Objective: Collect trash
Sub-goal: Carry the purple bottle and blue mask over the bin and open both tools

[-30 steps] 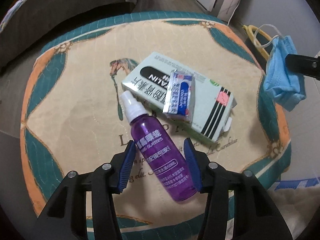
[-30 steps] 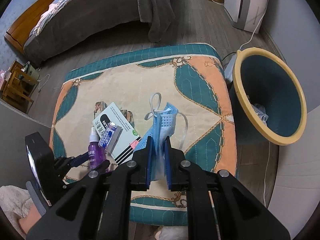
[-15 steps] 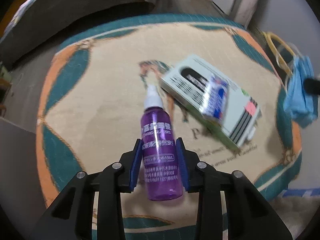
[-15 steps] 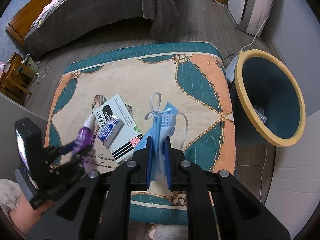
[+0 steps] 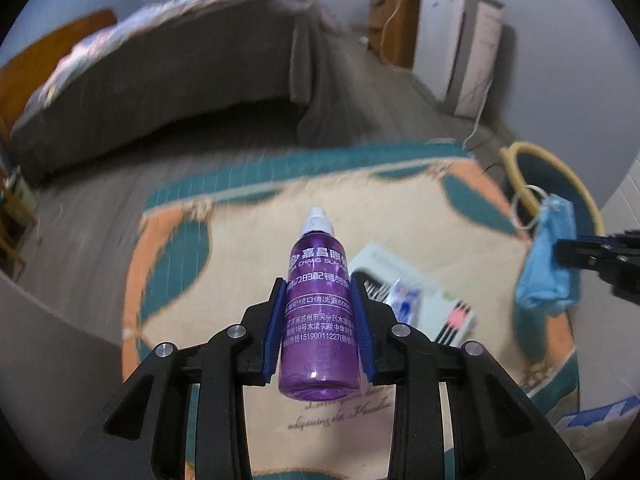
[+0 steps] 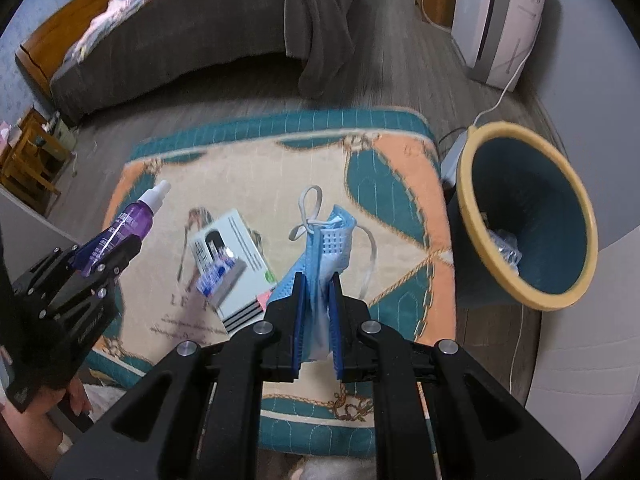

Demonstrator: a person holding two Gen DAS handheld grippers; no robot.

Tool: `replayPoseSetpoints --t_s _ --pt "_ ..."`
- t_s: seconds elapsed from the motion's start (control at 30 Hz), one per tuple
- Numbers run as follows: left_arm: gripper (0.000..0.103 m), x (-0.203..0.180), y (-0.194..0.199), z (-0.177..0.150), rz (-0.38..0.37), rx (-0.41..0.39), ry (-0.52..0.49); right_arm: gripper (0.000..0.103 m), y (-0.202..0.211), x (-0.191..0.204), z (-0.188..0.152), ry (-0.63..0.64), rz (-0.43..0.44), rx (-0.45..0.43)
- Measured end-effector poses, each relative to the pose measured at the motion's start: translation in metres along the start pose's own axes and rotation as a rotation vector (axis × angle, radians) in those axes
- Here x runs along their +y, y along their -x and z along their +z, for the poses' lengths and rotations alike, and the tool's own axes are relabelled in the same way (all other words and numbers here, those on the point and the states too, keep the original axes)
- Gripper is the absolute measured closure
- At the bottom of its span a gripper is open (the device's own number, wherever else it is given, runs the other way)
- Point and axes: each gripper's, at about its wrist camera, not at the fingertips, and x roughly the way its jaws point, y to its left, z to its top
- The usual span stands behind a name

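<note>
My left gripper is shut on a purple spray bottle with a white cap and holds it above the patterned mat; the bottle also shows in the right wrist view. My right gripper is shut on a blue face mask, lifted off the mat; the mask also hangs at the right of the left wrist view. A white box with a small blue-and-white packet on it lies on the mat.
A teal bin with a yellow rim stands on the floor right of the mat, with some trash inside. A bed lies behind. A white appliance with a cord stands at the back right.
My left gripper closed on the purple bottle, lifted it off the mat and tilted up. My right gripper kept holding the mask and shifted slightly.
</note>
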Motion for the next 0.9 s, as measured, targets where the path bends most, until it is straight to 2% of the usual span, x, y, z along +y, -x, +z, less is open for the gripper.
replayPoseSetpoints --t_s 0.17,0.4,0.53,0.67,0.9 --pt "0.07 -0.018 0.022 0.016 -0.027 -0.085 -0.077 0.092 0.025 -0.004 0.011 -0.001 -0.001 -0.093" --pt "0.07 -0.035 0.038 0.025 -0.068 -0.133 -0.142 0.092 0.046 -0.017 0.023 -0.025 0.007 -0.163" --pt "0.07 -0.039 0.04 0.027 -0.081 -0.137 -0.165 0.092 0.054 -0.028 0.032 -0.052 0.014 -0.191" --pt "0.07 -0.043 0.036 0.028 -0.1 -0.118 -0.168 0.092 0.058 -0.042 0.043 -0.061 -0.023 -0.22" --pt "0.07 -0.057 0.028 0.037 -0.13 -0.097 -0.188 0.092 0.058 -0.08 0.056 -0.133 -0.03 -0.239"
